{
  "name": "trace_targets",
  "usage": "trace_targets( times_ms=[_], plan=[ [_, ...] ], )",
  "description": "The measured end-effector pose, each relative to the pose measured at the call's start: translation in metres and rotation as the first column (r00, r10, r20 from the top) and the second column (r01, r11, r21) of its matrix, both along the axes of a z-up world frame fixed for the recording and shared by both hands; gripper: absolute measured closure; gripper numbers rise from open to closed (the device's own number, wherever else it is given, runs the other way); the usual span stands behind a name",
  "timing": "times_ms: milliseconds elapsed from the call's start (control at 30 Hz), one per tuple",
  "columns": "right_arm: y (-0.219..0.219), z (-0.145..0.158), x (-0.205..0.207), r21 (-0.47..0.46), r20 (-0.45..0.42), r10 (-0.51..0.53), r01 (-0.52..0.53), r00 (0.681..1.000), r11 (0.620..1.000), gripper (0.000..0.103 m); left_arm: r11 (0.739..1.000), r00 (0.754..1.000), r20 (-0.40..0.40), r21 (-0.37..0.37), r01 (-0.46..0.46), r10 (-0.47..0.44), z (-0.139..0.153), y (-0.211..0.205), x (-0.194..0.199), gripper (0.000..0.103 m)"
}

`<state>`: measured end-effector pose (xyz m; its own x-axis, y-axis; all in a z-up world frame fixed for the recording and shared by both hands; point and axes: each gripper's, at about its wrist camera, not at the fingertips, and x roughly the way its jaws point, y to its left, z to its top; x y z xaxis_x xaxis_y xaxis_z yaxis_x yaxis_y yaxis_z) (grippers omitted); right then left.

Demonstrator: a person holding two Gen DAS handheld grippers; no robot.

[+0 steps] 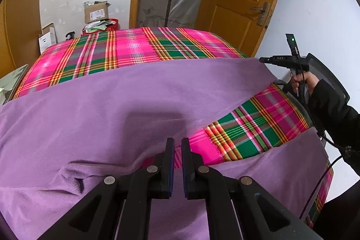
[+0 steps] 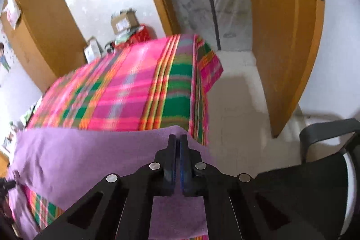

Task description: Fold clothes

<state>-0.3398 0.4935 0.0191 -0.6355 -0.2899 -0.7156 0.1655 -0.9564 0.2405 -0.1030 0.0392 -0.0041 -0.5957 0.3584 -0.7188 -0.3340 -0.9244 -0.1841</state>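
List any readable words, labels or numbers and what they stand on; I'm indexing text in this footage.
"DAS", roughly, on the black claw in the person's hand: small, uncertain.
White label on the brown cardboard box: too small to read.
Print on the white carton: unreadable.
Paper on the orange wooden cabinet: blurred.

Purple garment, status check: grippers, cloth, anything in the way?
Left gripper jaws nearly shut over the purple garment, grip unclear. Right gripper shut at its far corner. Garment spread across the plaid cover. Nothing in the way.
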Motion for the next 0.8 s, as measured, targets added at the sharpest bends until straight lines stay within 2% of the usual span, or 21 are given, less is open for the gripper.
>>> trace_targets(
  times_ms=[133, 233, 367, 500, 600, 667, 800],
  plan=[
    [-0.002, -0.002, -0.005, 0.010, 0.027, -0.011, 0.010, 1.000, 1.000, 0.097, 0.999, 0.999, -0.005, -0.001, -0.037, 0.037, 0.001, -0.011, 0.001, 0.098],
    [0.007, -0.010, 0.001, 0.020, 0.061, -0.076, 0.075, 0.995, 0.997, 0.089, 0.996, 0.996, -0.006, 0.001, -0.086, 0.086, 0.001, -0.025, 0.000, 0.098],
    [0.029, -0.009, 0.021, -0.070, 0.062, -0.153, 0.157, 0.986, 0.985, 0.081, 0.989, 0.989, 0.012, -0.001, -0.148, 0.148, -0.005, -0.039, -0.004, 0.098],
    [0.021, -0.011, 0.044, -0.105, 0.066, -0.080, 0.087, 0.995, 0.991, 0.081, 0.982, 0.981, 0.047, -0.019, -0.188, 0.188, -0.016, -0.044, -0.010, 0.098],
    [0.011, -0.017, 0.055, -0.047, 0.095, -0.055, 0.059, 0.994, 0.997, 0.081, 0.979, 0.976, 0.076, -0.033, -0.200, 0.202, -0.023, -0.044, -0.010, 0.098],
    [0.013, -0.010, 0.058, -0.002, 0.101, -0.105, 0.106, 0.989, 0.994, 0.081, 0.980, 0.976, 0.082, -0.034, -0.198, 0.200, -0.025, -0.043, -0.007, 0.098],
    [-0.002, 0.015, 0.072, 0.020, 0.045, -0.093, 0.092, 0.995, 0.996, 0.081, 0.978, 0.976, 0.061, -0.020, -0.210, 0.210, -0.018, -0.048, 0.002, 0.098]
  ],
)
